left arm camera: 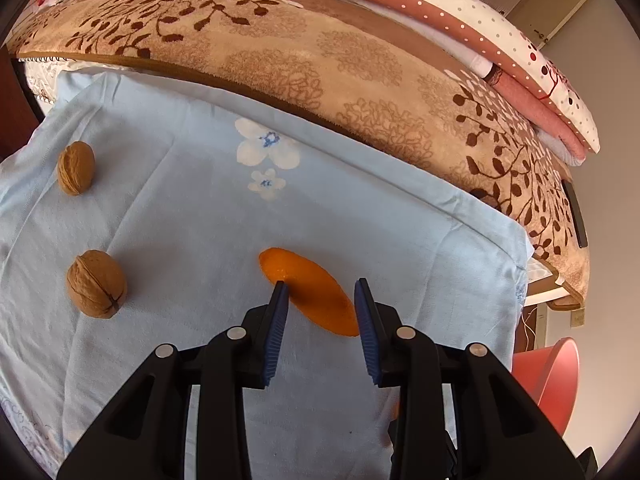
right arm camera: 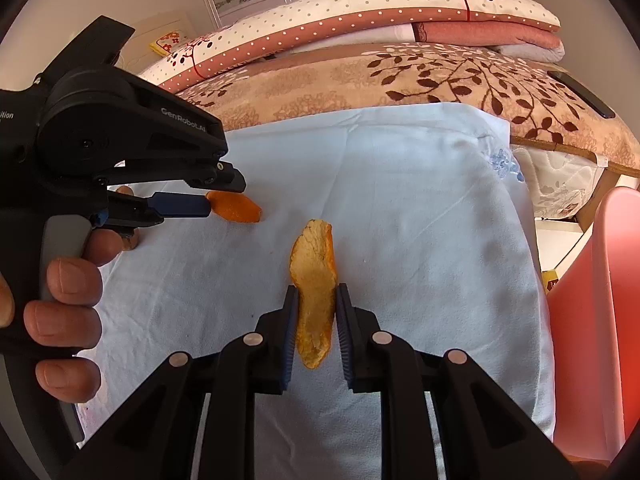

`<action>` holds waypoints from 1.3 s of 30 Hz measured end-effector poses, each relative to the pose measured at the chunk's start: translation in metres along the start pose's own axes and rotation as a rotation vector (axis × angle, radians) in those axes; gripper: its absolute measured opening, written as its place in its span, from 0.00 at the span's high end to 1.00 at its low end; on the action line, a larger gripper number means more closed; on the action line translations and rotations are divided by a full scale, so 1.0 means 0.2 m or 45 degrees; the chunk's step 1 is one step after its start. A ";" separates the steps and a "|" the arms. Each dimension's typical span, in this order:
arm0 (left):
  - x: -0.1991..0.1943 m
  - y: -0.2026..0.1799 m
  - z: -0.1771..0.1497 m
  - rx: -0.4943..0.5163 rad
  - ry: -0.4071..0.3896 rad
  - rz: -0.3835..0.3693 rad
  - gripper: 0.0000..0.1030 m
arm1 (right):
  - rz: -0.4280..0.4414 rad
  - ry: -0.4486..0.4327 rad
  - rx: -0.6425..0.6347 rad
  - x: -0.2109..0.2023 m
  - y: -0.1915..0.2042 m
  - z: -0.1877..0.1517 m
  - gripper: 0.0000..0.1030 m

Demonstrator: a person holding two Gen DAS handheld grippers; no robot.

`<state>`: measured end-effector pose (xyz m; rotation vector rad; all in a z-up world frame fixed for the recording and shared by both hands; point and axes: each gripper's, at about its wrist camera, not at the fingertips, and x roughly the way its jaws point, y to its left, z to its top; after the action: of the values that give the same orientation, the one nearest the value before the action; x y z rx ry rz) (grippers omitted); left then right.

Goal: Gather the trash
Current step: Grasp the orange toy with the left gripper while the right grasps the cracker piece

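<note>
Bedroom scene, with a pale blue sheet [left arm camera: 192, 216] printed with white flowers spread over a bed, beside a brown leaf-patterned blanket [left arm camera: 360, 80] and folded polka-dot bedding [right arm camera: 360, 8] stacked beyond. On the sheet in the left wrist view, two walnuts [left arm camera: 96, 284] well apart from each other at the left side, one nearer, one farther [left arm camera: 76, 168]. Left gripper [left arm camera: 322, 292] spread open over an orange peel [left arm camera: 308, 288] lying skin side up on the sheet, fingers [left arm camera: 278, 320] on either side of it, the left pad's tip overlapping the peel's edge and the right pad beside its far end, not yet closed on it. Same gripper seen from the side in the right wrist view [right arm camera: 208, 196], held in a hand [right arm camera: 68, 312], its tip at that peel [right arm camera: 236, 206]. Right gripper [right arm camera: 316, 292] nearly closed around a second peel [right arm camera: 314, 280], pale inner side showing, standing on edge lengthwise between the fingers [right arm camera: 290, 332]; pads close against both of its sides, though firm contact hard to tell. Pink bin [right arm camera: 600, 320] at the right edge of the bed, also visible in the left view [left arm camera: 556, 376]. Dark flat object, perhaps a phone [right arm camera: 582, 94], resting on the brown blanket.
</note>
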<state>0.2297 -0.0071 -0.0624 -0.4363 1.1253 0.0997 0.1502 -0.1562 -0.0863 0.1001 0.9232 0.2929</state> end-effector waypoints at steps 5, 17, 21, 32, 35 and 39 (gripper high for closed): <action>0.01 -0.03 0.01 0.020 0.002 0.046 0.67 | 0.005 0.001 0.005 0.00 0.00 0.00 0.82; 0.04 -0.03 0.03 -0.021 0.081 0.091 0.67 | 0.010 0.001 0.008 0.00 0.00 0.00 0.82; 0.04 0.00 0.03 -0.037 0.099 0.065 0.67 | 0.017 0.001 0.014 0.00 -0.01 0.00 0.82; 0.03 -0.05 0.02 0.054 0.022 0.078 0.69 | 0.019 0.002 0.016 0.01 -0.01 0.00 0.82; 0.03 -0.05 0.01 0.065 0.011 0.058 0.74 | 0.018 0.002 0.015 0.01 -0.01 0.00 0.82; 0.02 -0.05 0.01 0.090 0.002 0.014 0.79 | 0.019 0.002 0.016 0.01 -0.01 0.00 0.82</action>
<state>0.2349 -0.0163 -0.0620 -0.3674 1.1293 0.0687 0.1516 -0.1575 -0.0872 0.1186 0.9260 0.3012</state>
